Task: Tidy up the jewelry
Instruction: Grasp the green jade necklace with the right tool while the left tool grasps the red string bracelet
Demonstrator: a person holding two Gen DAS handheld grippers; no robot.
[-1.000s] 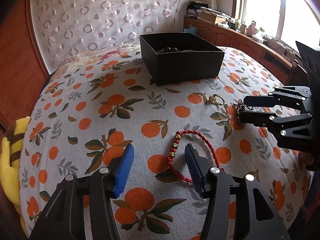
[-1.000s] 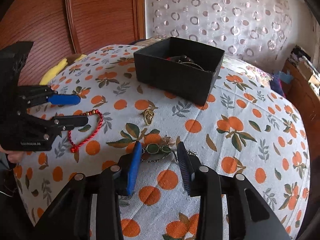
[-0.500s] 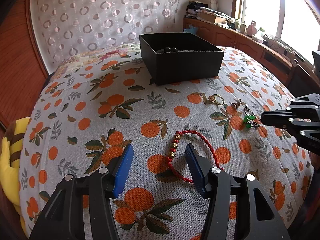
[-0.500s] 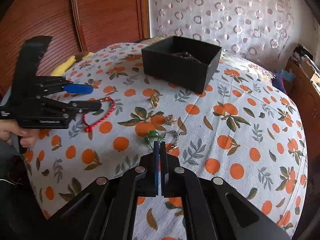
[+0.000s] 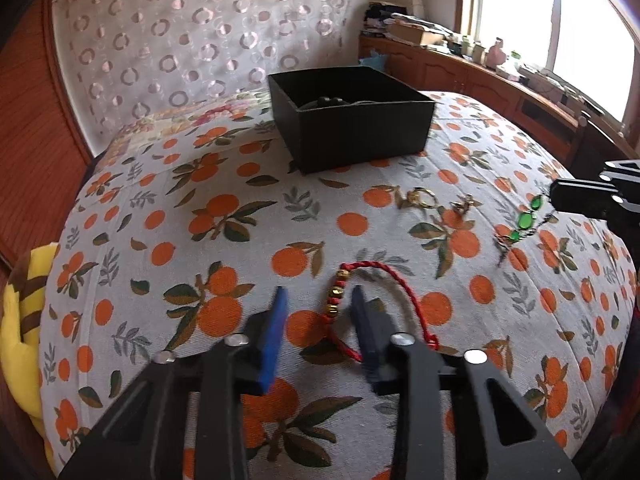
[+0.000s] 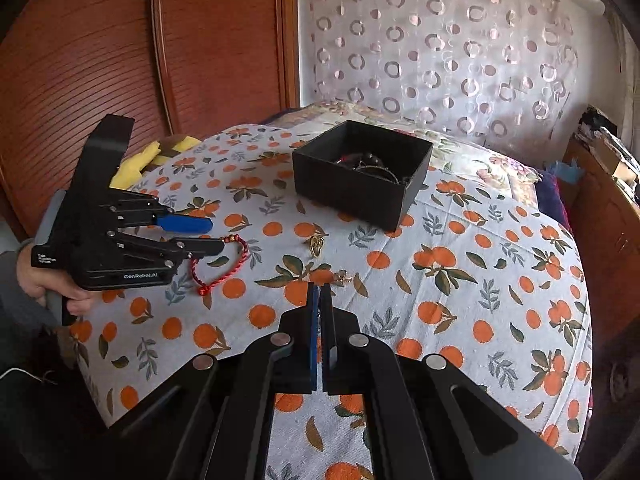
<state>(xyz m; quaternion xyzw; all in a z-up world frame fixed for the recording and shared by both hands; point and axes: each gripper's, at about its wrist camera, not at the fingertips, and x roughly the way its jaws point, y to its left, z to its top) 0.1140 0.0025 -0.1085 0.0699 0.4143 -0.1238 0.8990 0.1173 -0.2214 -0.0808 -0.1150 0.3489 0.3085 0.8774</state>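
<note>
A red cord bracelet (image 5: pixel 384 280) with gold beads lies on the orange-print bedspread. My left gripper (image 5: pixel 319 291) straddles its beaded end, and its jaws are closing with a gap still showing on each side of the beads. In the right wrist view the same left gripper (image 6: pixel 208 234) sits over the bracelet (image 6: pixel 224 276). My right gripper (image 6: pixel 320 292) is shut, and at the left wrist view's right edge it (image 5: pixel 558 198) holds a green-stone chain (image 5: pixel 525 221) that dangles above the cloth. The black box (image 5: pixel 360 140) (image 6: pixel 348 196) stands open behind, with dark beads inside.
A gold ring (image 5: pixel 420 197) (image 6: pixel 316 244) and a small gold piece (image 5: pixel 464 204) (image 6: pixel 342 276) lie between the box and the grippers. A yellow plush (image 5: pixel 20 320) sits at the bed's left edge. A person's hand (image 6: pixel 44 284) grips the left handle. Wooden cabinets line the window side.
My right gripper shut on the green-stone chain and lifted it off the cloth, up and back. My left gripper's jaws narrowed around the bracelet's beads without shifting place.
</note>
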